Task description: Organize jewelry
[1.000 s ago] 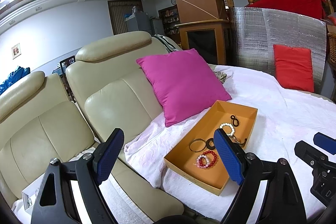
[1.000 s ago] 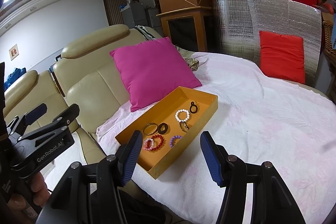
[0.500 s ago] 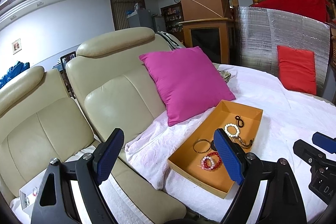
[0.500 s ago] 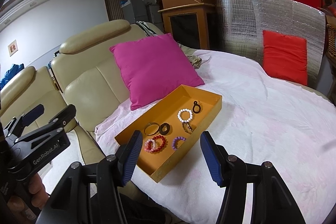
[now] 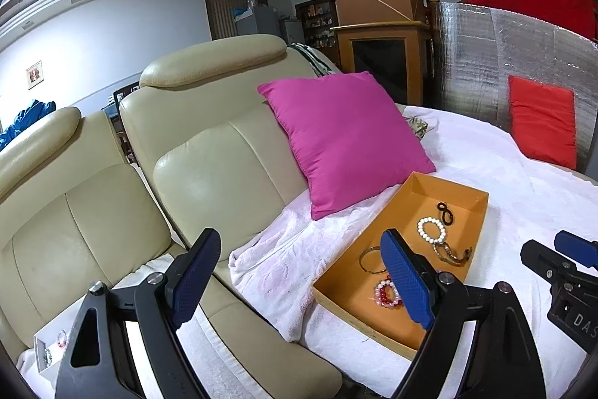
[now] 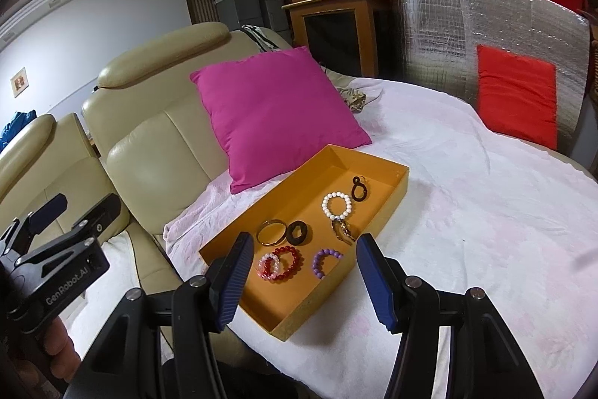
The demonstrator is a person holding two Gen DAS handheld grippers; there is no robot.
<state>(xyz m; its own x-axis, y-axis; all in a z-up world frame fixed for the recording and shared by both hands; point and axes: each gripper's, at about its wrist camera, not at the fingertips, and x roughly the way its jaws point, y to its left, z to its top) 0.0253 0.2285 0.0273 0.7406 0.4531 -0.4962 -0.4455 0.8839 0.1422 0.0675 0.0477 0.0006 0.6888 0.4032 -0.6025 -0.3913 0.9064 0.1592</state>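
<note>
Right gripper (image 6: 301,281): nearest the lens, blue pads spread wide with nothing between them, hanging above the near end of the tray, likely so it can drop onto a piece
Left gripper (image 5: 299,287): pads also spread and empty, aimed more at the sofa seat than at the tray; likely held clear of the other tool
Orange tray (image 6: 387,217): lies on the white blanket (image 6: 467,174), long side slanting away; its shallow open walls keep the loose pieces together and reachable from above
Jewelry count, near to far: one red bead bracelet (image 6: 289,262) with one pink-white bead bracelet (image 6: 267,266) lying inside it, one purple bead bracelet (image 6: 323,258), one gold bangle (image 6: 271,232), one dark ring-shaped band (image 6: 297,231), one brown-gold piece (image 6: 342,230) too small to name, one white bead bracelet (image 6: 337,206), one black loop (image 6: 359,189); eight in all
Spacing: most lie singly and apart, which fits either a finished layout or a lot waiting to be moved
White box (image 5: 48,346): one, on the sofa seat, with what looks like two small bracelets inside
Pink cushion (image 6: 276,114): one, propped against the sofa back (image 6: 149,137) behind the tray
Red cushion (image 6: 517,96): one, farthest, leaning on the silver panel (image 6: 429,25)
</note>
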